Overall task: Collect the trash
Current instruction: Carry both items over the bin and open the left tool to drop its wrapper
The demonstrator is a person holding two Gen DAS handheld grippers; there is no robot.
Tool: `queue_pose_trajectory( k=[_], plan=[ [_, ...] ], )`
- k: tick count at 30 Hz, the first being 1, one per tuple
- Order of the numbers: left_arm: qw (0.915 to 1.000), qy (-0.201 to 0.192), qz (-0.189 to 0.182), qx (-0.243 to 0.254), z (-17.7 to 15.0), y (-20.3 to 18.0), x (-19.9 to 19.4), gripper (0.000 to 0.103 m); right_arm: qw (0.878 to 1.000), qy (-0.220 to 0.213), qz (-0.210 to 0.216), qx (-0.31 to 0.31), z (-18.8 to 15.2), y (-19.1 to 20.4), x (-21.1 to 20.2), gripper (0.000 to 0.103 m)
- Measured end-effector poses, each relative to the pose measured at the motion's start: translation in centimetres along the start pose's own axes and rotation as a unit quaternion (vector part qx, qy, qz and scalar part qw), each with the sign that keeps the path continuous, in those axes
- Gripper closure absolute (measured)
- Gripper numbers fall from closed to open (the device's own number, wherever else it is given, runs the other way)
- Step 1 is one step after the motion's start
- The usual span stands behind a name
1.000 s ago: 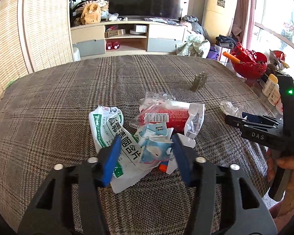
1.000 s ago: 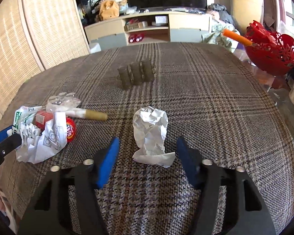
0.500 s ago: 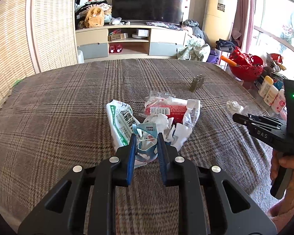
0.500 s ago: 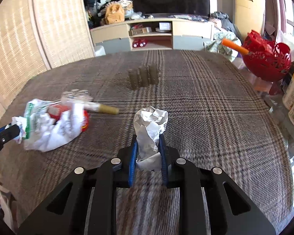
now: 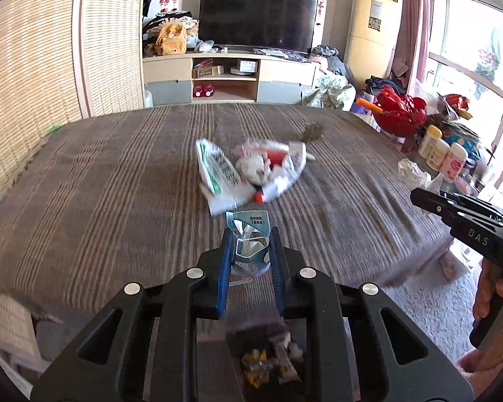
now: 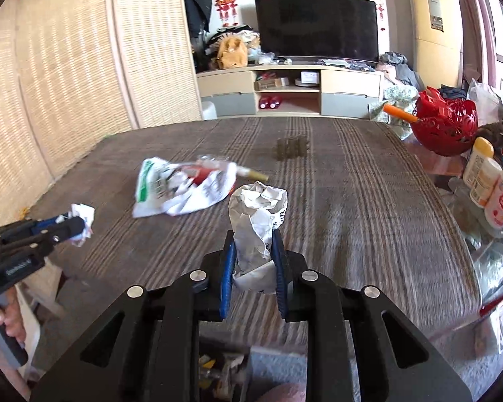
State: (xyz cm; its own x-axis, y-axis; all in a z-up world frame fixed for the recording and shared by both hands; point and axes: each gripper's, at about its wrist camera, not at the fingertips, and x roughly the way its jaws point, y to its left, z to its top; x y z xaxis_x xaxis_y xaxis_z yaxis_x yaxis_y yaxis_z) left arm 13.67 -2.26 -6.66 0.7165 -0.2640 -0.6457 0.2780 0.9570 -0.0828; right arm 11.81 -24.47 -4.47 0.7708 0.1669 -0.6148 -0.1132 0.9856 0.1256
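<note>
Trash is in both hands at this moment: the left tongs have just closed on a crumpled blue-and-white wrapper, and the right tongs have just closed on a wad of crumpled white paper. In each wrist view the blue pads press against the piece from both sides, and each piece hangs clear of the plaid-covered tabletop, near its front edge.

The step in hand looks like the carry: both pieces are picked up and not yet dropped. Below the near edge, between the arms of each tool, a container already holding scraps shows dimly; its rim is too dark to make out. That is most likely where both pieces belong.

The next move calls for bringing each piece over that opening before loosening the grip, since light paper can drift or cling to a pad. The two tools are close together, so one release after the other seems safer.

Farther out, near the middle of the tabletop, a heap of wrappers is left: a green-and-white packet, a red-labelled piece and loose paper. More trips will be needed.
</note>
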Motion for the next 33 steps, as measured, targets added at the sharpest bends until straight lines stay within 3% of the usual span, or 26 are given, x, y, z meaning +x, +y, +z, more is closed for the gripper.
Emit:
queue_pose_trajectory(
  k=[10,16,26,33],
  plan=[
    [0.9994,0.025,-0.026,0.002,-6.7,-1.5,-2.6,0.081,0.998,0.033,0.042,0.011,-5.9,2.3,-2.2,0.081],
    [0.9982,0.051,-0.028,0.014,-10.2,-2.7,-2.2,0.081,0.997,0.07,0.035,0.014,-9.4,2.9,-1.2,0.081],
    [0.9918,0.118,-0.05,-0.007,-15.7,-3.0,1.3,0.082,0.99,0.131,0.048,0.023,-13.6,3.8,1.3,0.081],
    [0.9865,0.153,-0.057,-0.013,-17.7,-3.1,4.2,0.082,0.983,0.164,0.069,0.044,-15.5,3.8,4.0,0.081]
  ],
)
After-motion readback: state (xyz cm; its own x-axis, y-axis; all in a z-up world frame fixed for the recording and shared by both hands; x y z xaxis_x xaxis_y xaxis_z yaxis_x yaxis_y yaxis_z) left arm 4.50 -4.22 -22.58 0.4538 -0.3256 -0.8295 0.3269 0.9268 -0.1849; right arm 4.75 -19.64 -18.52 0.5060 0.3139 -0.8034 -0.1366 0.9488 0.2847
